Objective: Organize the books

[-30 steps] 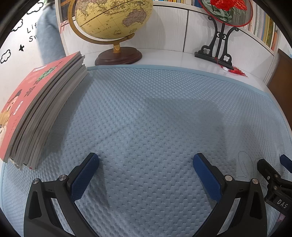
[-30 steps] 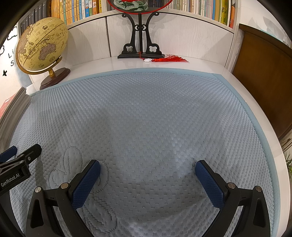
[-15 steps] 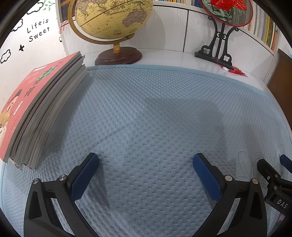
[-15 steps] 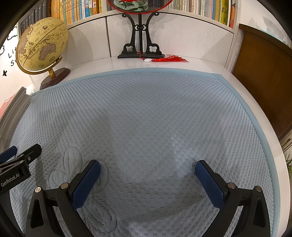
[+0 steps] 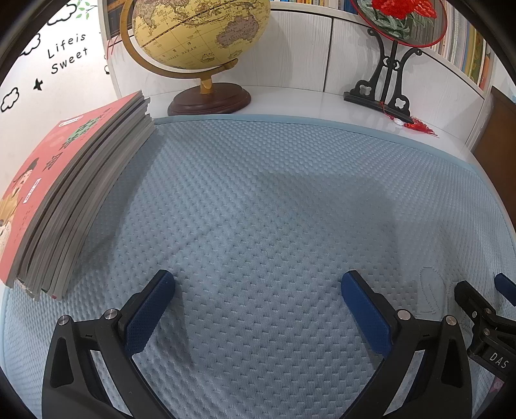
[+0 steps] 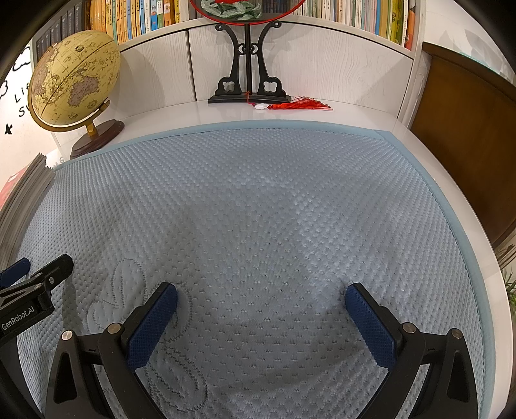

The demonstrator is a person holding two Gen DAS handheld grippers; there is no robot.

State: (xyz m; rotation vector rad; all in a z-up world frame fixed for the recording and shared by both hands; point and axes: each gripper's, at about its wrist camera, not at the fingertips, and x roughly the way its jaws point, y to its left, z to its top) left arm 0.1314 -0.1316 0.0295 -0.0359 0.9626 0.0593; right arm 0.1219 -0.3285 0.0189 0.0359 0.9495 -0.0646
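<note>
the left tool [image 5: 258, 283] hangs released over a pale blue quilted mat with a dimpled woven texture [image 5: 274, 209], its two blue ribbed pads spread wide with only mat between them. ahead and to the left of this tool lies a stack of thin soft-cover books with a red illustrated cover on top [image 5: 67, 193], resting flat on the mat's left edge, grey page edges fanned toward the tool and slightly uneven. nothing lies between the tool and the stack. beyond the stack's far end, just off the mat on the glossy white table [image 5: 290, 100], stands a yellow antique-style globe on a brass arm and round dark wooden base [image 5: 196, 35]. further right on the table sits a round embroidered red-flower panel in a black carved stand [image 5: 390, 80], with a red tassel [image 5: 422, 129] trailing beside its foot. the right tool [image 6: 261, 296] is likewise released, pads wide apart above the near part of the mat, where a stitched grey leaf outline [image 6: 129, 283] shows just left of its left pad. at the far left of its view the stack's edge is just visible. behind the table runs a white wood-grain shelf with a row of upright colourful books [image 6: 354, 16], and to the right a dark brown wooden panel [image 6: 467, 145].
</note>
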